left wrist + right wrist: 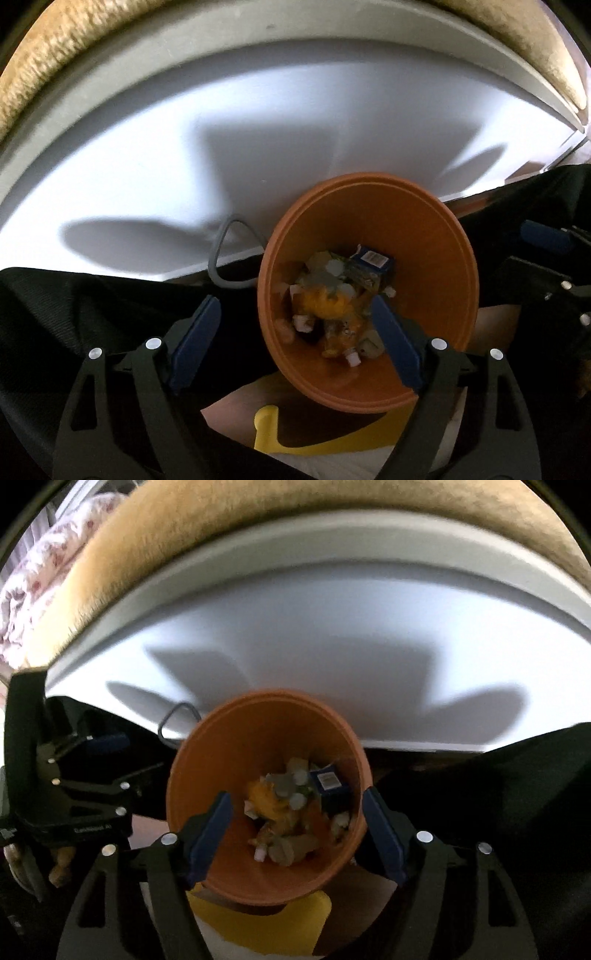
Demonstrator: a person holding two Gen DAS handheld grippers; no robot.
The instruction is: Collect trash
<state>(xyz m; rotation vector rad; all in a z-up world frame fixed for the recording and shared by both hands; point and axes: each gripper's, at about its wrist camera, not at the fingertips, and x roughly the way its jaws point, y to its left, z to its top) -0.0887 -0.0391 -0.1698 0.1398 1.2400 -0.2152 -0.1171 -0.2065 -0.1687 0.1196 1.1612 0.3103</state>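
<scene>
Below both grippers, against the edge of a white table [258,147]: one orange bin [436,258], round, open-topped, walls tapering to the base.

Contents: trash [332,306] heaped at the bottom, including a blue carton [369,260], yellow-orange wrapper, and pale scraps. All loose, light and crushable; the carton is the stiffest piece and best pinched across its flat faces. The bin itself is rigid, smooth plastic, probably slippery; take it at the rim.

Left gripper [295,339]: fingers spread wide, holding nothing, one pad over the bin mouth.
Right gripper [295,830]: fingers spread wide, empty, straddling the bin [207,760].

Also present: grey cord [221,254] looped at the table edge; yellow object [295,435] beneath the bin, partly cut off, kind unclear.

Obscured: motion blur softens the smaller scraps; dark fabric either side hides the floor.
</scene>
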